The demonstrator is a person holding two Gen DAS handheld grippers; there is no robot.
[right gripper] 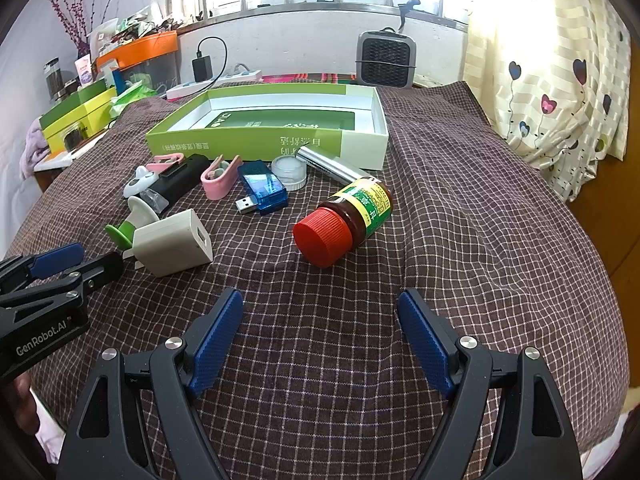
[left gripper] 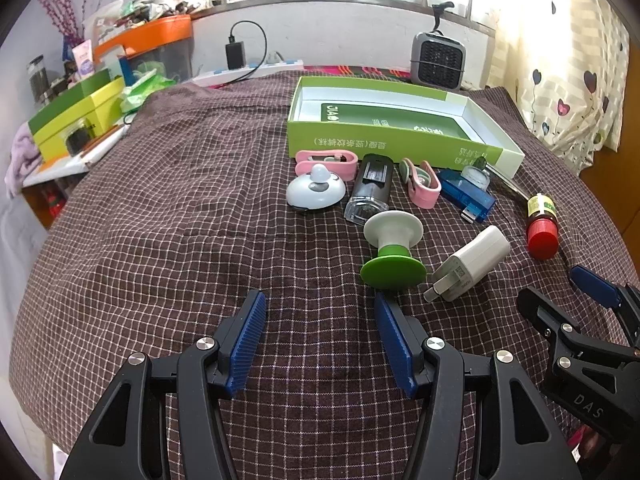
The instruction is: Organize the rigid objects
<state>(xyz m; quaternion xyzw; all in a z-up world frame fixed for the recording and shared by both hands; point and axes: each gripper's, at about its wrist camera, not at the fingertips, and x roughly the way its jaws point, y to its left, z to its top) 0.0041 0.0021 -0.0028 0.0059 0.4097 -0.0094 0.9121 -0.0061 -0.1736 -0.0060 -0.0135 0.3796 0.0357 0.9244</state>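
Observation:
A green open box [left gripper: 360, 142] [right gripper: 240, 140] sits at the back of the checked cloth. In front of it lie two pink clips [left gripper: 420, 186], a white round gadget [left gripper: 316, 190], a black clear-ended device [left gripper: 370, 190], a blue USB stick [right gripper: 262, 188], a white jar lid [right gripper: 290, 170], a silver tube [right gripper: 336, 166], a white and green spool [left gripper: 394, 248], a white charger plug [right gripper: 172, 242] and a brown bottle with red cap [right gripper: 344, 220]. My left gripper [left gripper: 320, 304] stands open just short of the spool. My right gripper [right gripper: 320, 304] stands open short of the bottle.
A grey fan heater [right gripper: 386, 60] and a power strip with a black adapter [left gripper: 248, 66] stand at the back wall. Green and yellow boxes [left gripper: 76, 118] and an orange-lidded bin [left gripper: 160, 48] crowd the left side. A heart-patterned curtain [right gripper: 552, 80] hangs at the right.

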